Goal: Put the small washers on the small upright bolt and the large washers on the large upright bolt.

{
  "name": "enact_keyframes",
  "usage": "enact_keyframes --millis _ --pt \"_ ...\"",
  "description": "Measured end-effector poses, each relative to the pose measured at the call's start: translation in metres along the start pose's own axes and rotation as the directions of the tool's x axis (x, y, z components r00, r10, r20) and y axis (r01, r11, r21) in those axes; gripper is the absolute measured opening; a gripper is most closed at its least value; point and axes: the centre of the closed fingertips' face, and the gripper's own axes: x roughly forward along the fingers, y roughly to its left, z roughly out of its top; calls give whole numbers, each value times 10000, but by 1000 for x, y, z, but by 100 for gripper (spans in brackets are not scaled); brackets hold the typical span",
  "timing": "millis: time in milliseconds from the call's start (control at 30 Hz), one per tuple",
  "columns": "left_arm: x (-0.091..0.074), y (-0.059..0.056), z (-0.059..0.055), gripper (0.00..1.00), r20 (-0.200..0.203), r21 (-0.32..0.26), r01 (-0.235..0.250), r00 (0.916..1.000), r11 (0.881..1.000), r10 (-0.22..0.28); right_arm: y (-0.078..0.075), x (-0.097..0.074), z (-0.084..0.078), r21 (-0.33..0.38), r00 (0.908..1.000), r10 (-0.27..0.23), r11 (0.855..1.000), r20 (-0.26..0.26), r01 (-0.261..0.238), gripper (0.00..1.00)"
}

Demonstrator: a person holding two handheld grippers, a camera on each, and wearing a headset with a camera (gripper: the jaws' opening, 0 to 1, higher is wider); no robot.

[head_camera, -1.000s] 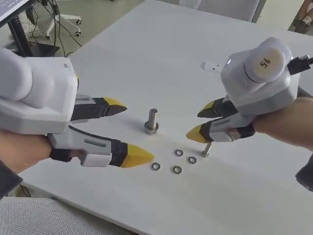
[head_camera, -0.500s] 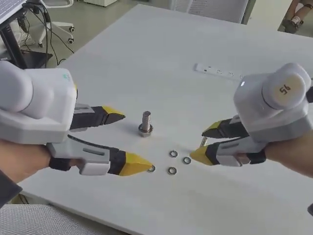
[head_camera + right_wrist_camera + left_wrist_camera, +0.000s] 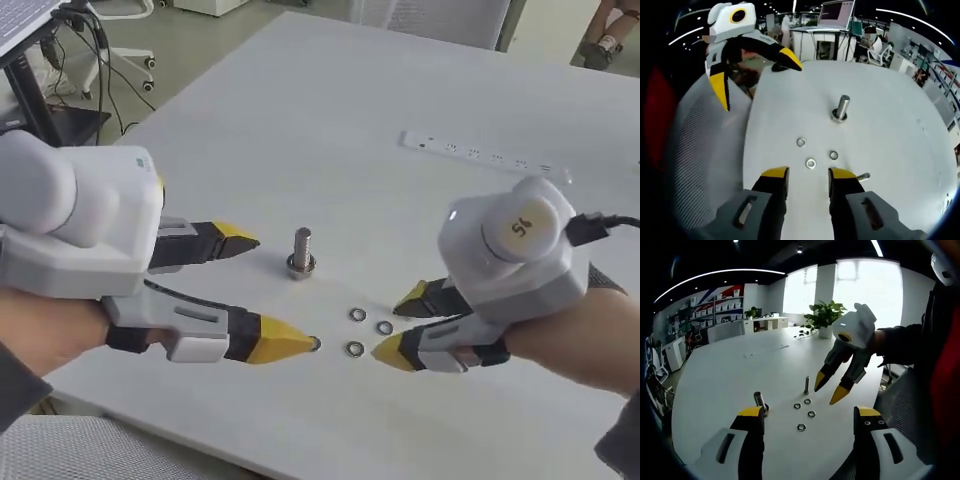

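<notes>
White tabletop (image 3: 300,120) carries all the pieces. My left gripper (image 3: 283,292) has its jaws spread wide and grasps nothing. My right gripper (image 3: 388,330) keeps a narrower gap between its jaws, also with nothing in it. Four washers (image 3: 357,314) lie flat between my two grippers, none on a bolt. The large upright bolt (image 3: 301,252) stands near them, and the small upright bolt (image 3: 806,385) stands just beside my right gripper.

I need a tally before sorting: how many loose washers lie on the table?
4. Three washers cluster near the large bolt; the fourth lies partly behind the left gripper.
</notes>
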Motion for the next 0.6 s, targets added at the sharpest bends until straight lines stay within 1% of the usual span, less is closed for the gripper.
enact_keyframes --millis 67,100,200,233,300,400,500,567,600 --pt "1 0 -1 72 -47 -6 10 10000 10000 -10 -3 6 1 -65 10000 11 10000 -64 -11 31" --pt "2 0 -1 73 -8 -5 8 10000 10000 -8 -2 8 0 -75 9998 94 9999 -163 -95 30" --pt "2 1 0 72 7 -20 10 10000 10000 -10 -3 16 0 -192 9995 116 9997 -299 -121 29" --pt "2 1 0 72 24 -48 22 10000 10000 -22 -3 19 -2 -180 9987 188 9996 -475 -197 29" --pt "2 1 0 72 45 -49 11 10000 10000 -11 -4 25 -5 -416 9972 106 9990 -740 -137 27" --pt "2 1 -1 72 26 -67 34 10000 10000 -34 -4 32 -6 -406 9956 218 9988 -915 -256 25" --pt "2 1 -2 72 35 -71 41 10000 10000 -40 -5 37 -8 -617 9929 171 9978 -1174 -245 25" --pt "3 2 -1 72 64 -73 25 10000 10000 -24 -5 40 -9 -617 9905 274 9974 -1349 -360 24" --pt "3 2 -2 72 82 -75 11 10000 10000 -11 -5 42 -9 -715 9899 238 9969 -1395 -341 23"
